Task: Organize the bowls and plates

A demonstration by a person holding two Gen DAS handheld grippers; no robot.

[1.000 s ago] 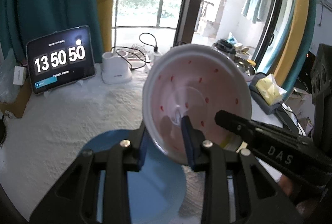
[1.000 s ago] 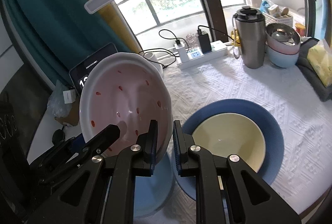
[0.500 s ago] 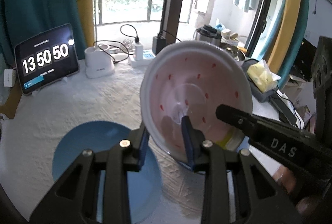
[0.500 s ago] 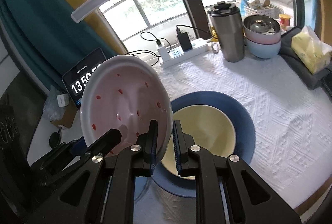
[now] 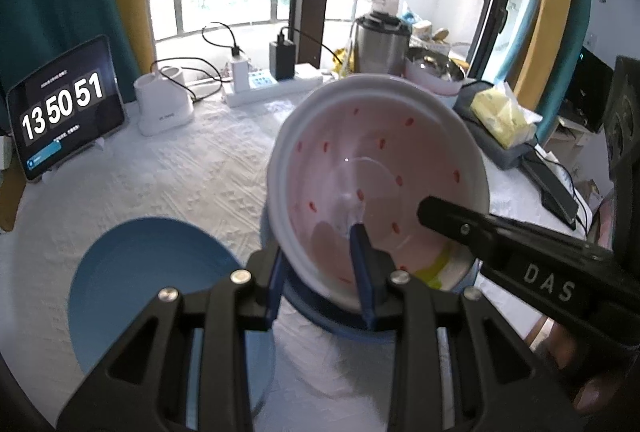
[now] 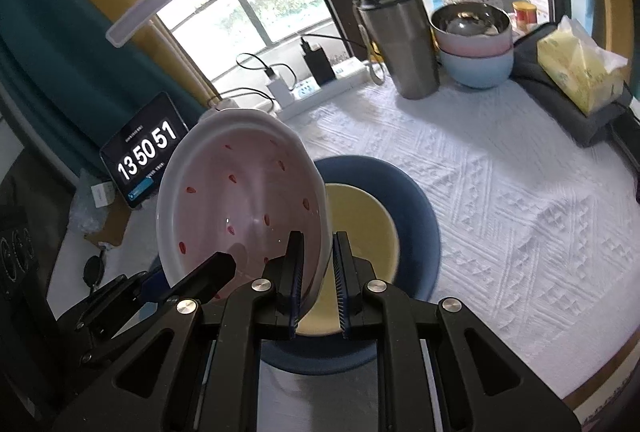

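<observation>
Pink bowl (image 5: 376, 167), pinched by both grippers, tilts above yellow bowl (image 6: 364, 228) on dark-blue plate (image 6: 420, 216).

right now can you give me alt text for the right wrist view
Both grippers, right and left, clamp the rim of a tilted pink bowl over a yellow bowl that sits on a dark blue plate. Behind on the white tablecloth stand a steel tumbler, stacked bowls and a clock tablet.

Black angular tool (image 5: 320, 264) frames, silver screws, blue pads, apparently "DAS" lettering
</observation>
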